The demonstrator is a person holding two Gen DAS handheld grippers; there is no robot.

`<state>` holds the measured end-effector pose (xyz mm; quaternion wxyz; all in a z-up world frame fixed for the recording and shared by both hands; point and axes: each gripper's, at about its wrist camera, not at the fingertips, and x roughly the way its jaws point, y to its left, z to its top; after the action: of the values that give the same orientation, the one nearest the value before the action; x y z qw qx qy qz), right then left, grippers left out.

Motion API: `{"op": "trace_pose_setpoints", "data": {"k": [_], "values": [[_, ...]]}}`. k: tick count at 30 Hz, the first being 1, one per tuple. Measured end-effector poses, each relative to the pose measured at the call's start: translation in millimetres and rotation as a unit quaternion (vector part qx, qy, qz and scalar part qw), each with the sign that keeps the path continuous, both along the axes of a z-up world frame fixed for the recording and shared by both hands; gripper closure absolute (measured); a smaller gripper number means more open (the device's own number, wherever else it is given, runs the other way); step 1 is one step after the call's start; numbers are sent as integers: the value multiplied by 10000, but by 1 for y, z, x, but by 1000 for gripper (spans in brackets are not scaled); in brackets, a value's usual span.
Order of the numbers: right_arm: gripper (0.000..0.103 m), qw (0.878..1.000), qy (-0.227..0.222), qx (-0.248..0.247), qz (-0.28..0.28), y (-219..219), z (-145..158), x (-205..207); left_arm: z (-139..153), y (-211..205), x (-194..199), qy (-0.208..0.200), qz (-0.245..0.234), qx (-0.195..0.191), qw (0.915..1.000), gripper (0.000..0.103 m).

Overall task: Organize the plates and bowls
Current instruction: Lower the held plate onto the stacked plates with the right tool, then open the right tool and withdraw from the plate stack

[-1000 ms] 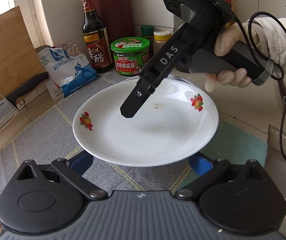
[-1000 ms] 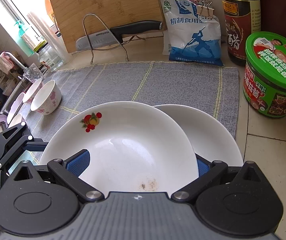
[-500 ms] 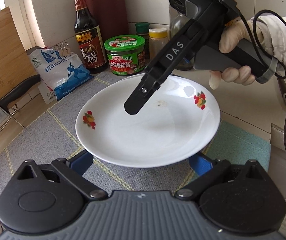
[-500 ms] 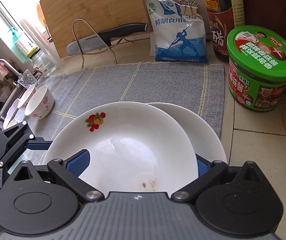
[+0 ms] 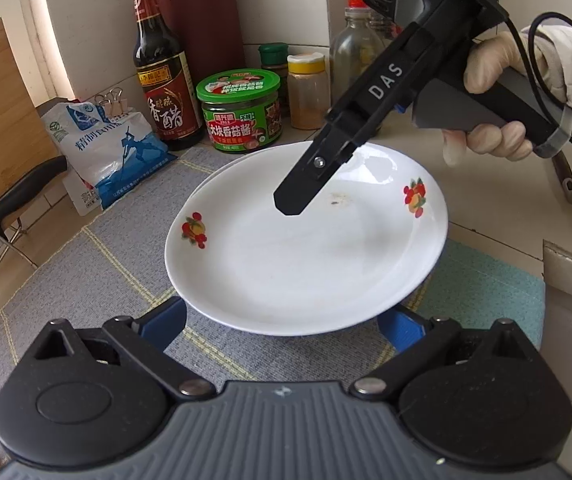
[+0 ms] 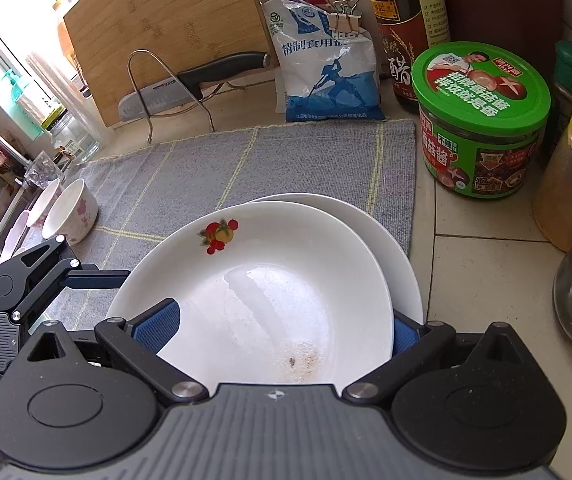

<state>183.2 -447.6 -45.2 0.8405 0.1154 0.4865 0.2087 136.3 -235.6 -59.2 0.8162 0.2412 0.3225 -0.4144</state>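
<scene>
A white plate with fruit prints (image 5: 306, 248) is held between both grippers above a second white plate (image 6: 382, 232) lying on the grey mat. In the right wrist view the fruit plate (image 6: 262, 292) fills the space between my blue pads. My left gripper (image 5: 282, 322) has its jaws wide at the plate's near edge. My right gripper (image 6: 282, 328) has its jaws wide at the plate's opposite edge, with its upper finger (image 5: 310, 180) over the plate. Whether either grips the plate is unclear. Two small floral bowls (image 6: 70, 216) stand at the mat's far left.
A grey mat (image 6: 246, 164) covers the counter. Behind it stand a vinegar bottle (image 5: 162, 72), a green-lidded jar (image 5: 240, 110), a salt bag (image 5: 114, 148), spice jars (image 5: 308, 92), a knife on a wire rack (image 6: 190, 88) and a bamboo board (image 6: 166, 28).
The fruit plate has moved with both grippers toward the jars and now sits nearly centred over the lower plate. The jars and bottles appear closer.
</scene>
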Motion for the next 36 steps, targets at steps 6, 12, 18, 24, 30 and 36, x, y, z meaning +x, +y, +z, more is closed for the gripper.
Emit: {"op": "trace_pose_setpoints", "data": {"k": [6,12,18,24,30,36], "values": [[0,9999,-35,-61,-149,-3,5,-7,0,-2,0,-22,-138,-64,9999,2],[0,9994,-90,-174,-284,-4,12,-15,-1,-4,0,-16,-209,-137,9997,2],[0,9986,-104,-392,-333,1,16,-23,-1,-3,0,-11,-209,-178,9996,2],[0,9973,-92,-634,-370,8,19,-30,1,-1,-2,-48,-215,-210,9995,2],[0,9952,-62,-843,-496,10,22,-39,1,0,-4,-66,-213,-229,9995,2],[0,9945,-38,-885,-558,11,18,-51,0,1,-2,-62,-180,-284,9994,2]]}}
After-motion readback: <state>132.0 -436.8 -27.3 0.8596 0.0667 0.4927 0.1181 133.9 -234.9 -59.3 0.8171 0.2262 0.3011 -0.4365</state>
